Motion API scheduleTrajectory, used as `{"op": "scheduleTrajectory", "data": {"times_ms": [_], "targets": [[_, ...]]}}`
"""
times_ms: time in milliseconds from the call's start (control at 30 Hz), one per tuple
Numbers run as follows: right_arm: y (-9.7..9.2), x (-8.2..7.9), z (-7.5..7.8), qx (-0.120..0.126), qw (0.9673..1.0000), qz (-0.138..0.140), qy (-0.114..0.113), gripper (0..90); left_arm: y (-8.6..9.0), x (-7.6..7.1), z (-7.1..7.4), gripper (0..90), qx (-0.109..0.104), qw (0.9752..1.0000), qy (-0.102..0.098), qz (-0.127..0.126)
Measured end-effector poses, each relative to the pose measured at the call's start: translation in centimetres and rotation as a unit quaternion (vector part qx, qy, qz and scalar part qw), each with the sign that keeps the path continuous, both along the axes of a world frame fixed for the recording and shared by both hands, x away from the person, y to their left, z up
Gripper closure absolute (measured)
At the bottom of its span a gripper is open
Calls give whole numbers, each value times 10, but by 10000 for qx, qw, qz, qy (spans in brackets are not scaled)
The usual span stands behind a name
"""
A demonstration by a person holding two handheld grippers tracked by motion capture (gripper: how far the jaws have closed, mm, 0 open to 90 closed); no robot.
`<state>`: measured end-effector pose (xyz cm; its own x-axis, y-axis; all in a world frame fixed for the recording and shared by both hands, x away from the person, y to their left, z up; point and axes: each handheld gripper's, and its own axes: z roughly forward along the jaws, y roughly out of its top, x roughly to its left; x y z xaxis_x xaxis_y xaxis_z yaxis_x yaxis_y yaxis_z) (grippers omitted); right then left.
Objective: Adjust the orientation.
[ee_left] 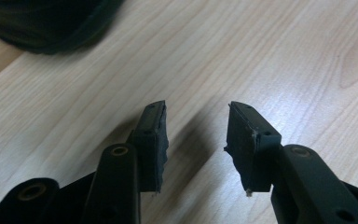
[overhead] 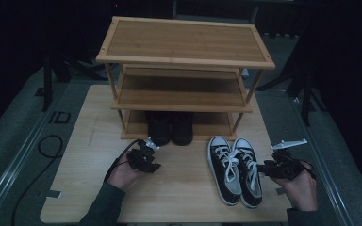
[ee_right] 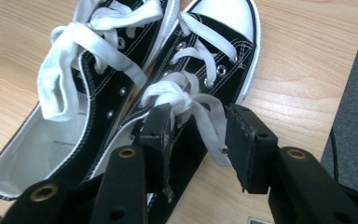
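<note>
A pair of black-and-white lace-up sneakers (overhead: 235,172) lies on the wooden table (overhead: 89,127) at the front right, toes pointing away. My right gripper (overhead: 260,167) is at the right sneaker's (ee_right: 214,42) outer side, open. A loose white lace (ee_right: 200,116) hangs between its jaws, and the pads are not pressing on it. My left gripper (overhead: 149,146) hovers open over bare table (ee_left: 261,56) just in front of a pair of black shoes (overhead: 171,128). Nothing lies between its jaws (ee_left: 196,123). A dark shoe edge (ee_left: 46,28) shows at the top left of the left gripper view.
A three-tier bamboo shoe rack (overhead: 184,40) stands at the back of the table, with the black shoes on its lowest shelf. A black cable (overhead: 47,146) loops on the grey floor at the left. The table's right edge (ee_right: 349,93) lies close to my right hand.
</note>
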<state>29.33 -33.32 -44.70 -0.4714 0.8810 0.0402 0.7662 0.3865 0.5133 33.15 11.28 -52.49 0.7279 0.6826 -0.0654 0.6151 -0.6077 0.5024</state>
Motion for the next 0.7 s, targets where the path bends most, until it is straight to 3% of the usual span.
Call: {"op": "scheduleTrajectory", "data": {"times_ms": [433, 700], "targets": [[13, -14, 9, 142, 9996, 217, -100, 535, 5, -2, 0, 565, -88, 9999, -18, 104], [23, -20, 4, 184, 9989, 425, -53, 528, 2, -3, -2, 561, -67, 10000, 5, 54]]}}
